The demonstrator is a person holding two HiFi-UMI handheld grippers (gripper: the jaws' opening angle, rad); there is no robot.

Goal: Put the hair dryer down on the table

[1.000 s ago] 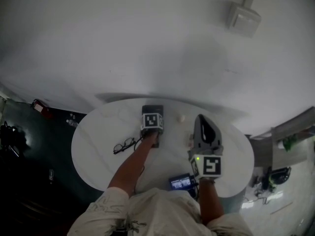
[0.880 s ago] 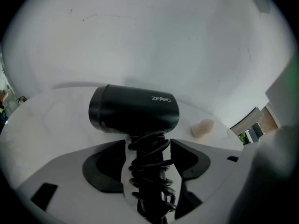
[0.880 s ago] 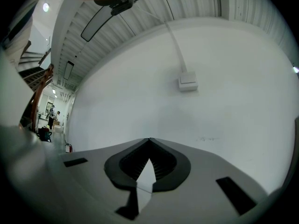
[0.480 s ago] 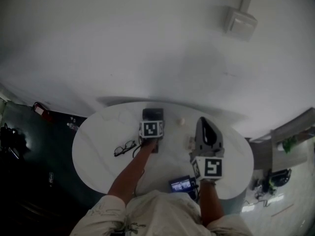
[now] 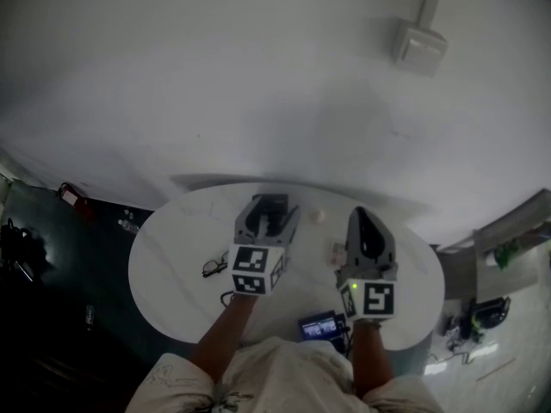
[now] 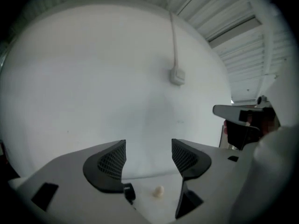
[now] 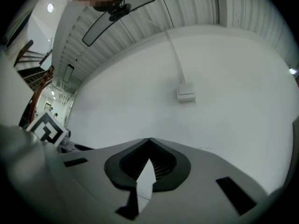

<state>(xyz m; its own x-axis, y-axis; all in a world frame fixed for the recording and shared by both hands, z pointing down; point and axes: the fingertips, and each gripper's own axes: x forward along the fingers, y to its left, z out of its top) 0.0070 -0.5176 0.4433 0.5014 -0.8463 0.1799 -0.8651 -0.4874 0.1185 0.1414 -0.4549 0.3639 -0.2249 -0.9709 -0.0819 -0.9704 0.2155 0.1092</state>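
The dark hair dryer [image 5: 275, 200] lies on the round white table [image 5: 172, 248], toward its far side. My left gripper [image 5: 270, 218] hovers just on the near side of it with its jaws wide open and nothing pressed between the pads. In the left gripper view the left gripper [image 6: 148, 146] frames only the white wall, and a small dark end [image 6: 128, 192] shows low beside the left jaw. My right gripper [image 5: 368, 222] is shut and empty over the table's right part. The right gripper view shows the right gripper [image 7: 149, 141] with its tips touching.
Black glasses [image 5: 215, 268] lie left of the left arm. A small pale lump [image 5: 318, 216] and a small item [image 5: 334, 252] sit between the grippers. A device with a lit screen [image 5: 320, 325] rests at the near edge. A wall box [image 5: 422, 41] hangs above.
The left gripper has let go of the hair dryer, opened wide and drawn back toward the person. The hair dryer stays on the table. The right gripper has hardly moved.
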